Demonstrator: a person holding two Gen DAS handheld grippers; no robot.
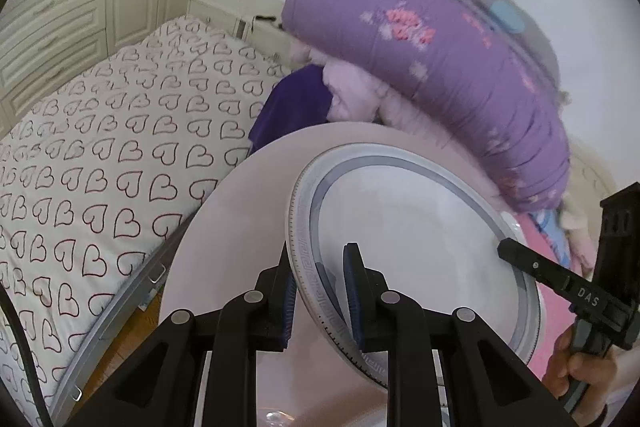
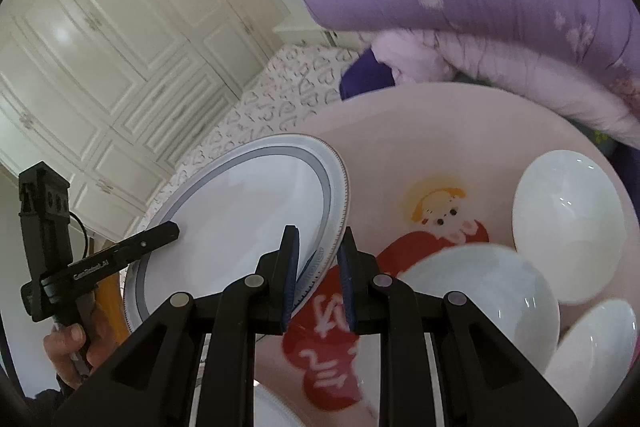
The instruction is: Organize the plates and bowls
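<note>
Plate (image 1: 408,247) lifted, tilted above pink table (image 1: 224,219), rim pinched on opposite sides by left tongs (image 1: 320,291) and right tongs (image 2: 318,275). Mid-transfer, apparently. Next: level it, lower clear of white bowls (image 2: 568,227), then release.

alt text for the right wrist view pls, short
The right tongs and the left tongs grip opposite rim edges of a tilted blue-rimmed plate above a pink round table. Three white bowls sit at right.
</note>
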